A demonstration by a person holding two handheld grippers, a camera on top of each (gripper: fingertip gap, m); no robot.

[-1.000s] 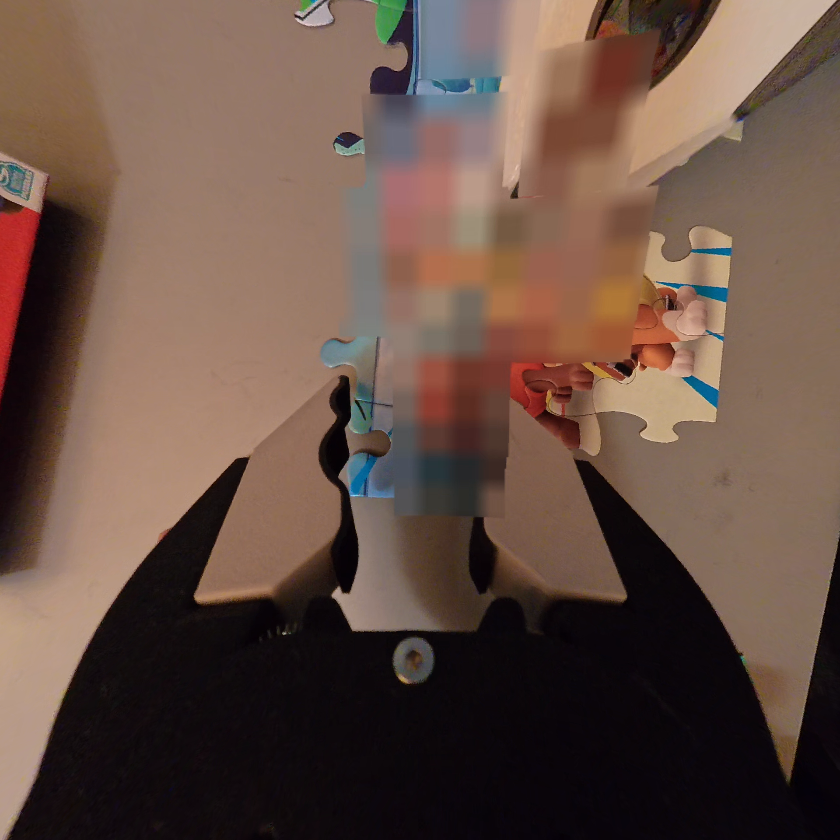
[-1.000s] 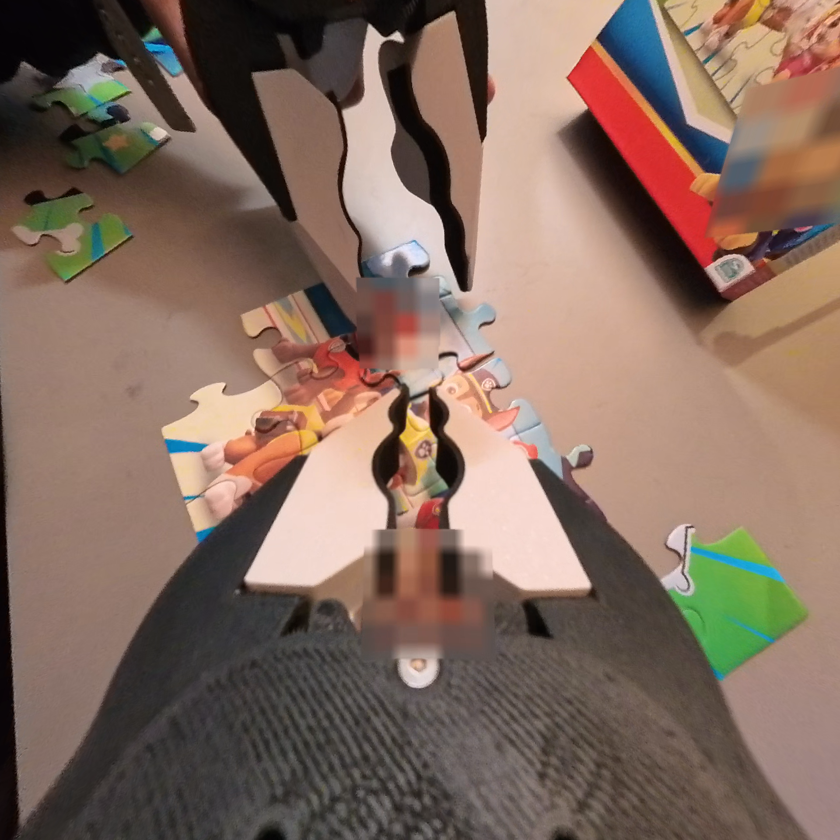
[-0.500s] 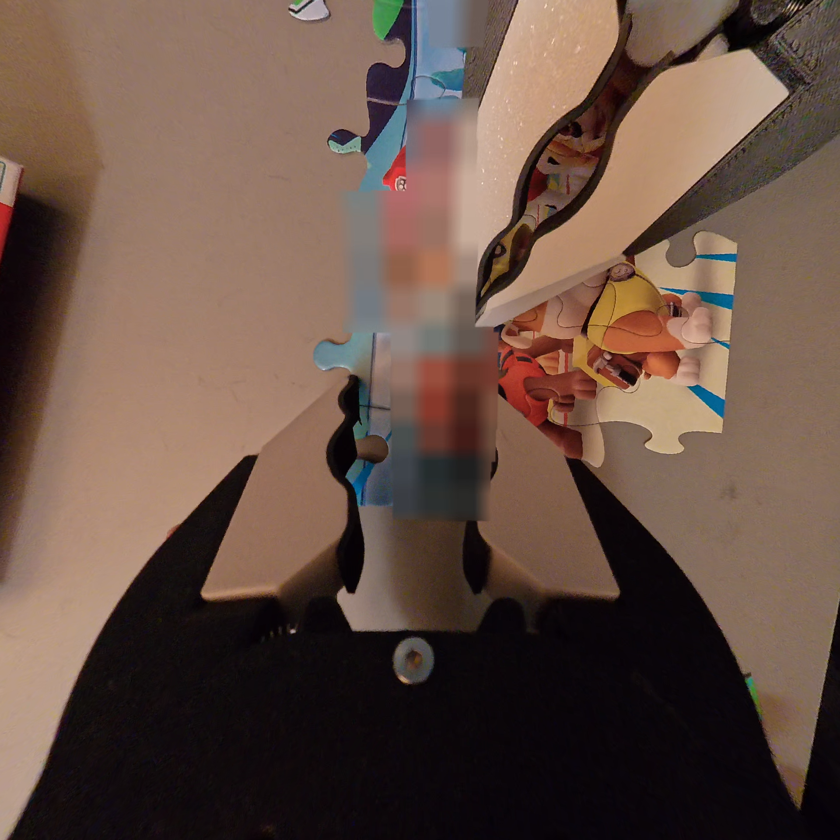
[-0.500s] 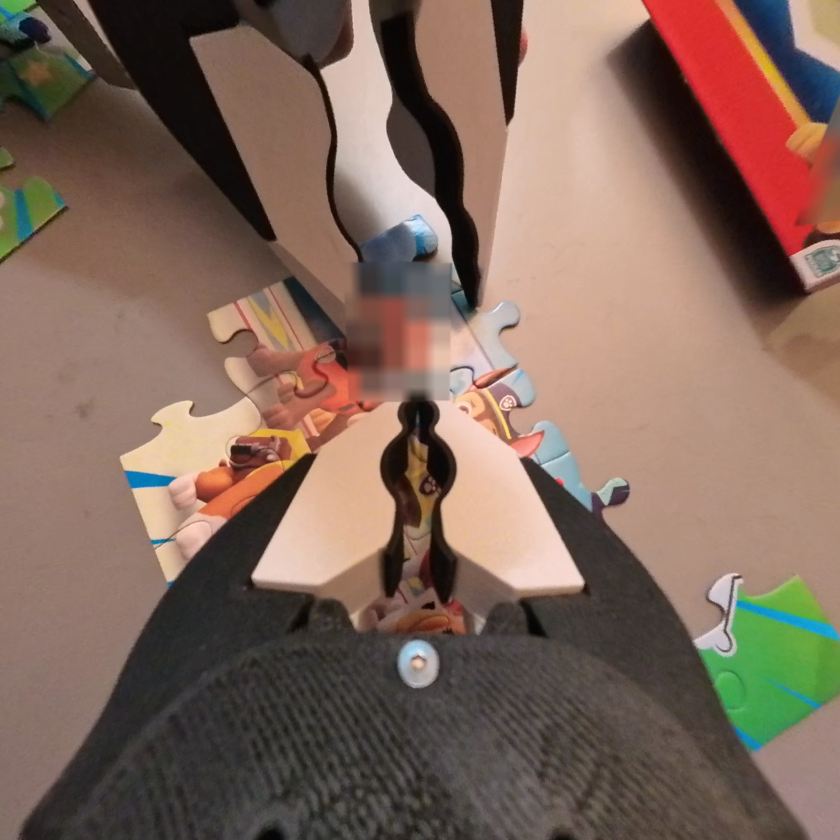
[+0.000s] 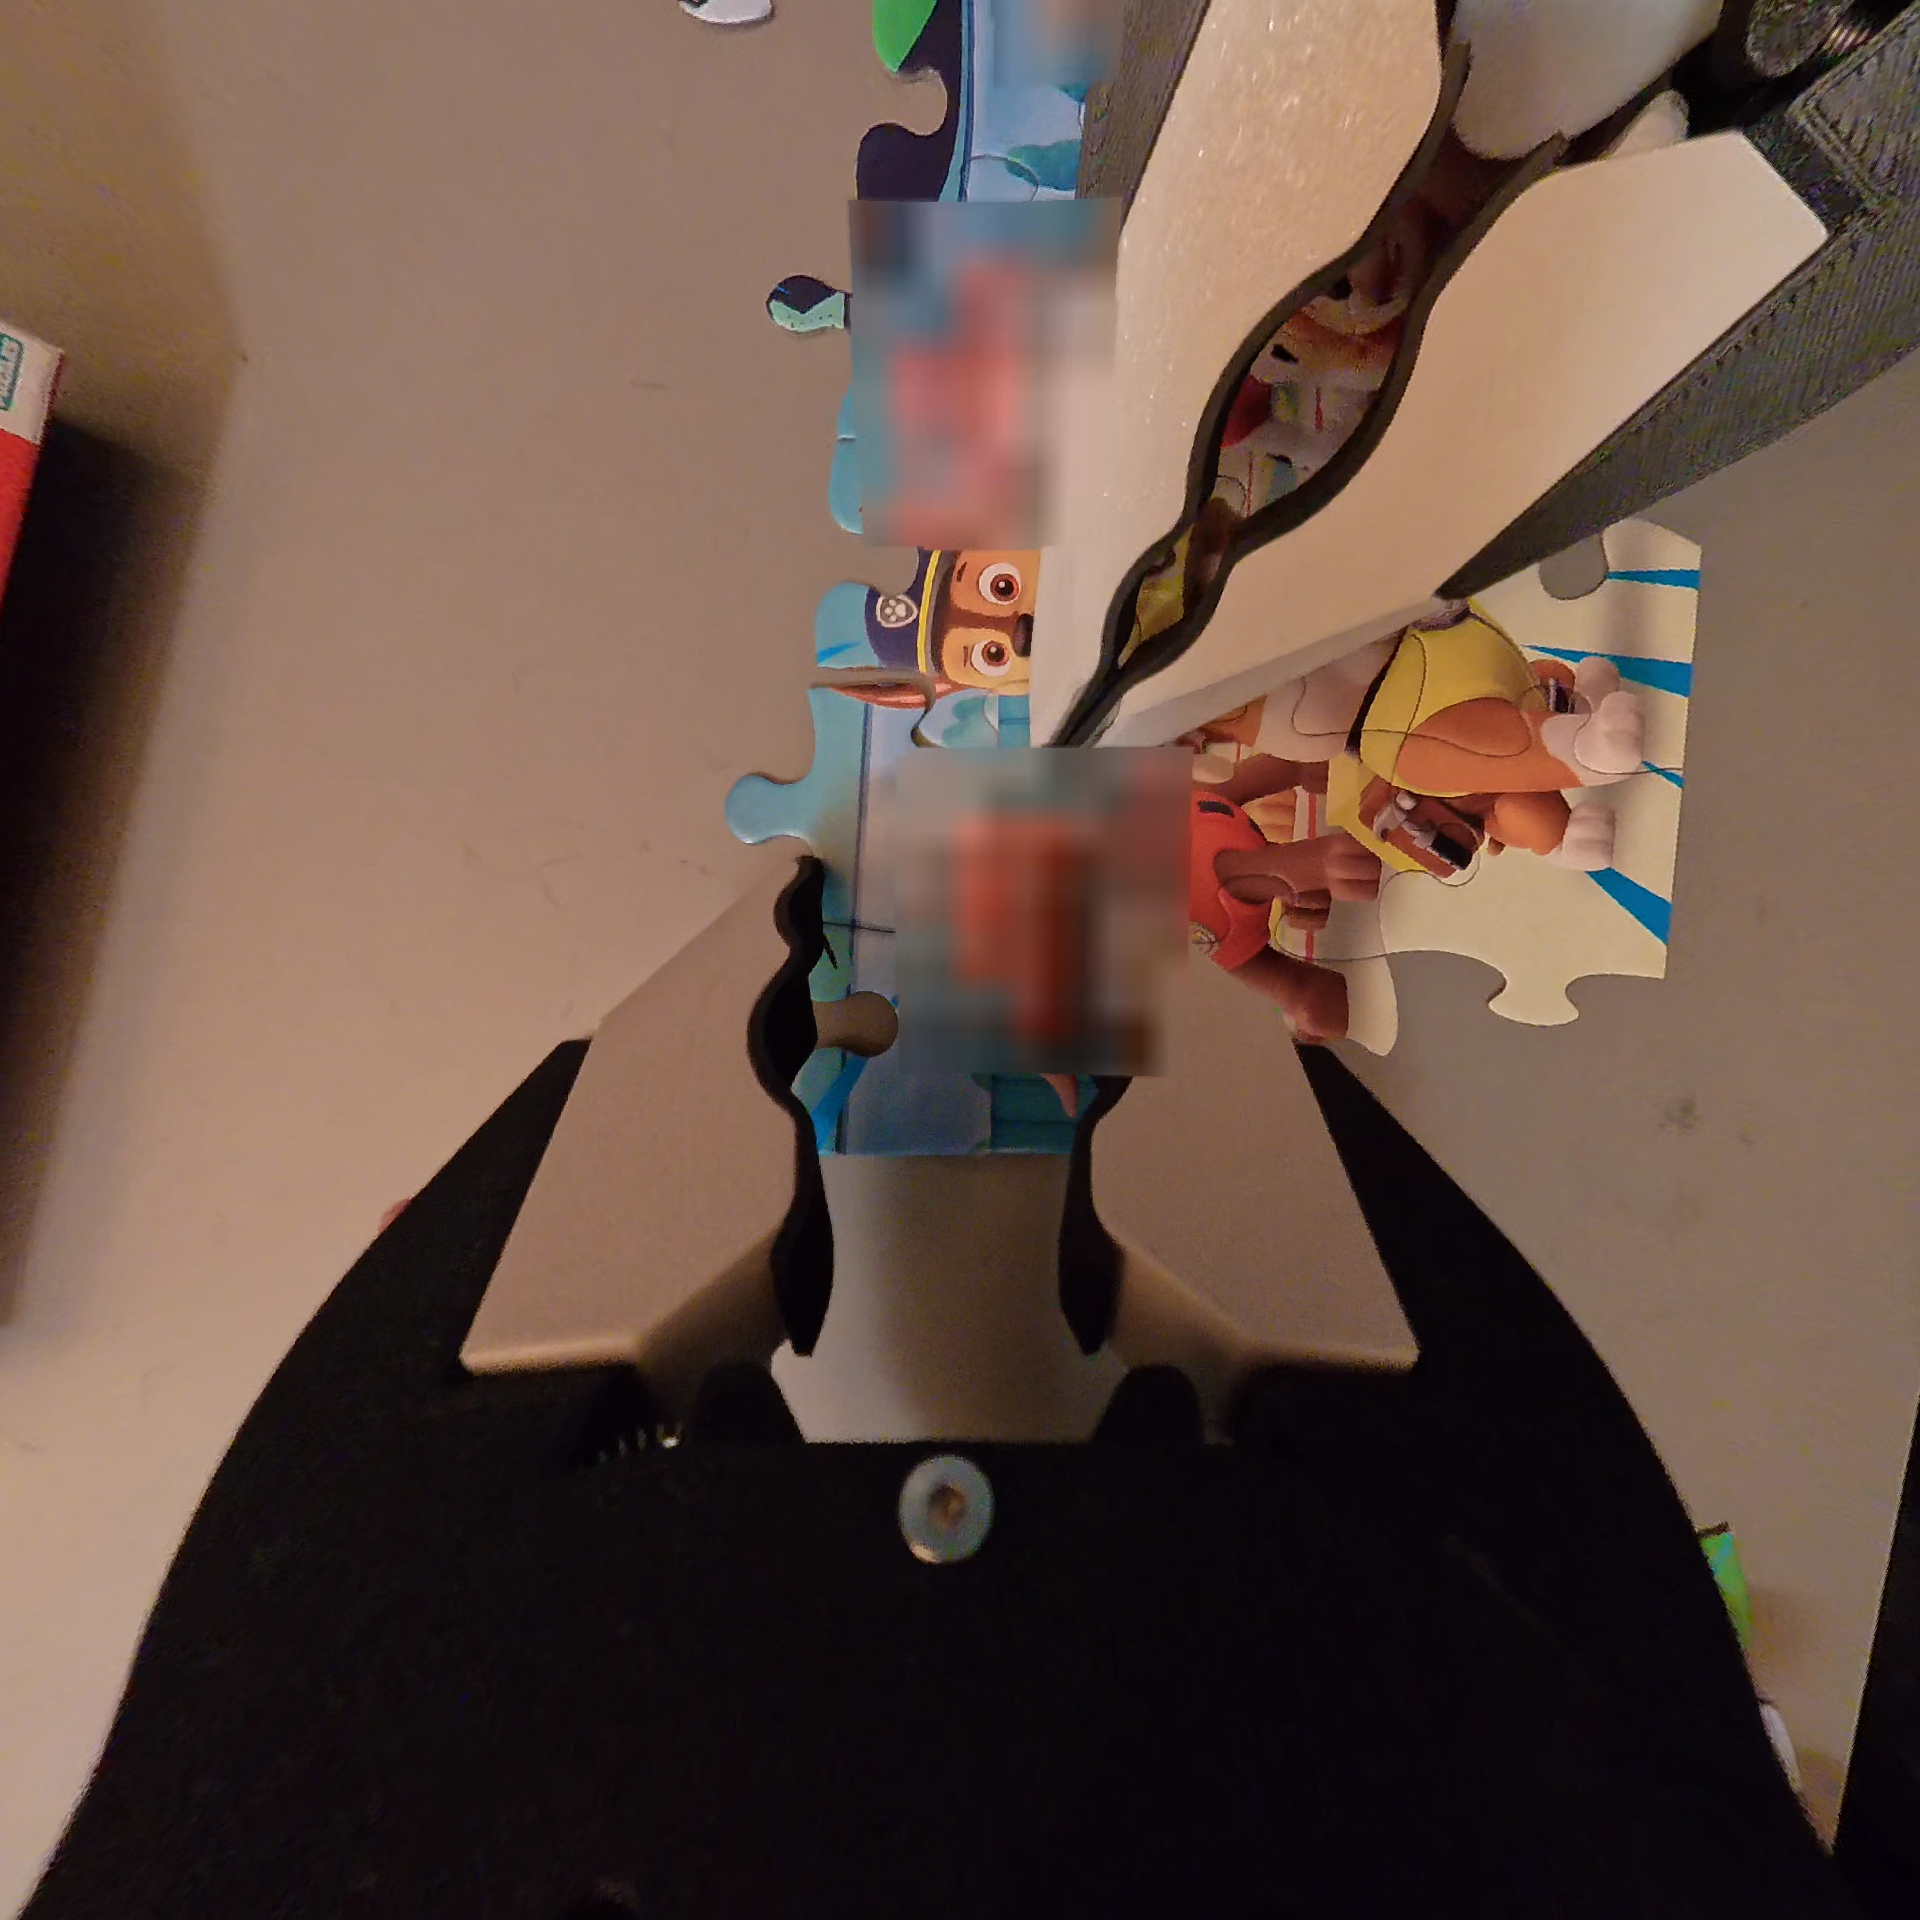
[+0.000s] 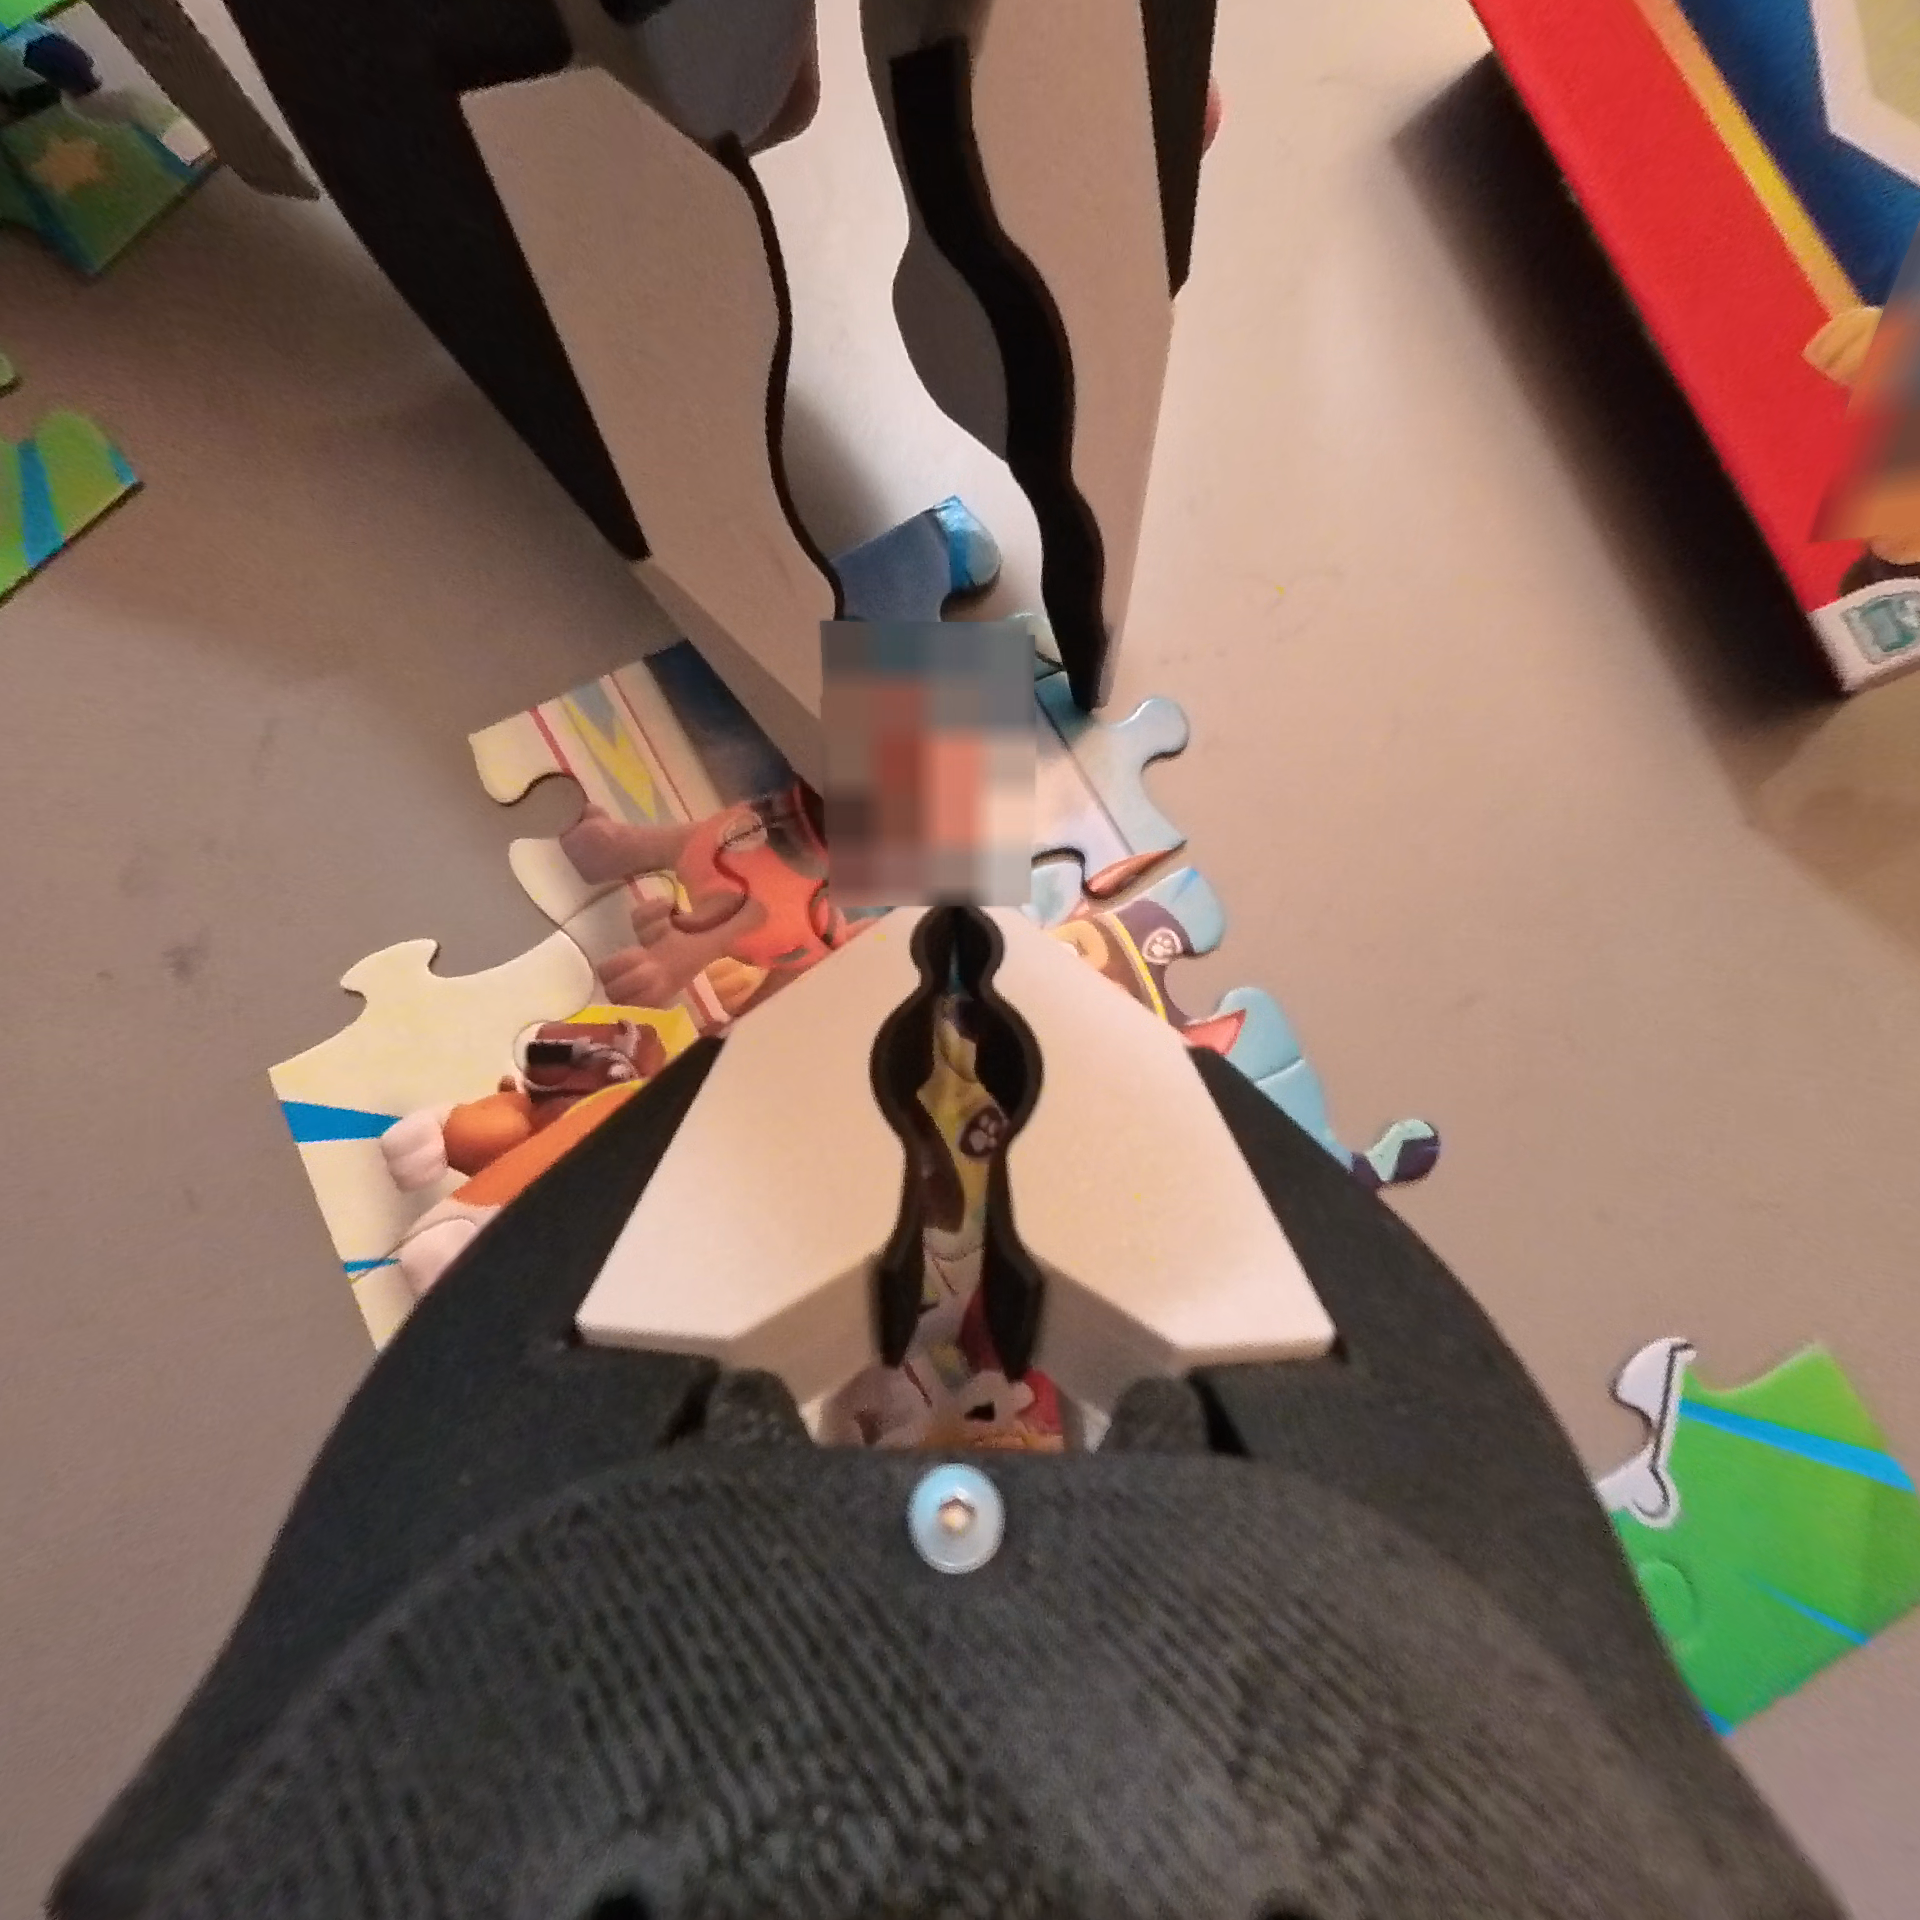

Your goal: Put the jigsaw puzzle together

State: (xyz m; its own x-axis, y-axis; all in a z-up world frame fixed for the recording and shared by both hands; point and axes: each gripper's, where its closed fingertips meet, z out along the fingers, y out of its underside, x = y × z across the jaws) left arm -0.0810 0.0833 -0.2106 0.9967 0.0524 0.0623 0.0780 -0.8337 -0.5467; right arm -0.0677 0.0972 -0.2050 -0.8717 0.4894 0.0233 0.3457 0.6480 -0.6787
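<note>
While both grippers hang low over a beige table (image 5: 416,727), the thing between them is a partly joined jigsaw puzzle (image 5: 1455,748) lying flat on it, made of large glossy cardboard pieces printed with bright cartoon dogs. Colours seen: pale blue along one edge, cream with blue rays at the far side, red, yellow and orange-brown in the middle. Knobs and sockets show along its open edges; one blue knob (image 5: 774,810) juts out toward the bare table. Left gripper (image 5: 940,997): jaws stand wide, fingers straddling the near end of the puzzle, tips down at its surface; whether the pads press on the cardboard cannot be told, and part of that spot is blurred over. Right gripper (image 6: 954,920): jaws drawn together, tips meeting with nothing seen between them, poised over the middle of the puzzle, the printed picture visible through the wavy slot between the pads. The 2 grippers face each other, tips near one another. Around them: a red and blue box (image 6: 1714,312) well off to one side, a loose green piece (image 6: 1766,1527) beside the right gripper, more green pieces (image 6: 62,177) farther away.
</note>
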